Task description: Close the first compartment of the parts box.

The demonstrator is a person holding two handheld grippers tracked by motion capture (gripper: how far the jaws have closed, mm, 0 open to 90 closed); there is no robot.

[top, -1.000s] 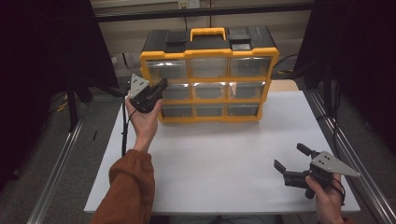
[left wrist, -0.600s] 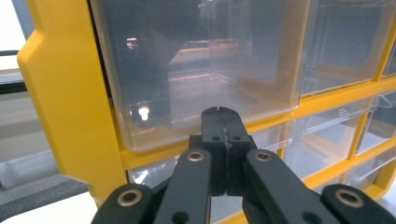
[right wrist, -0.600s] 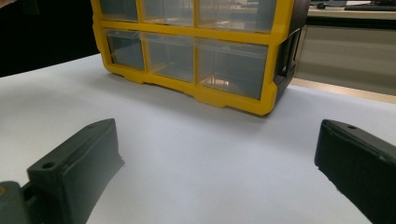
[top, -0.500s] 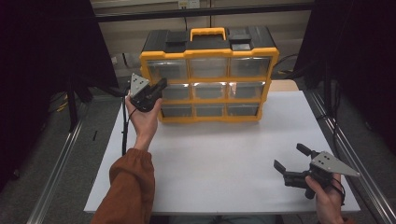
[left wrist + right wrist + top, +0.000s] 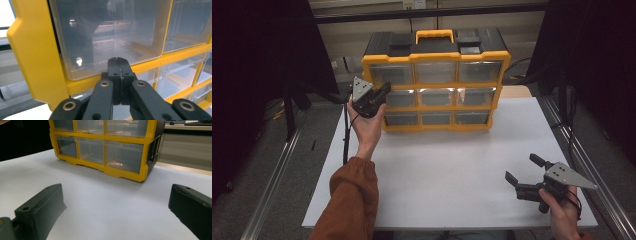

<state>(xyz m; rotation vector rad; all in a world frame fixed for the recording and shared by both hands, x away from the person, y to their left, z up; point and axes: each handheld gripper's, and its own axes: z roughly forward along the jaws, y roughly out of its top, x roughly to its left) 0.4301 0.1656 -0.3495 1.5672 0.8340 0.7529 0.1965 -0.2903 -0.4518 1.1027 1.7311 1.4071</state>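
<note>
The left tongs (image 5: 119, 65), pressed together, sit at the organizer's (image 5: 437, 80) left middle drawer (image 5: 401, 98) on the surface (image 5: 452, 165), likely needing to part before pulling it; right tongs (image 5: 526, 174) wait apart.

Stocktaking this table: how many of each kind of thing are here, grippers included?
Drawer cabinet: 1
Clear drawers in it: 9
Grippers: 2, left gripper and right gripper
Total: 12
</note>
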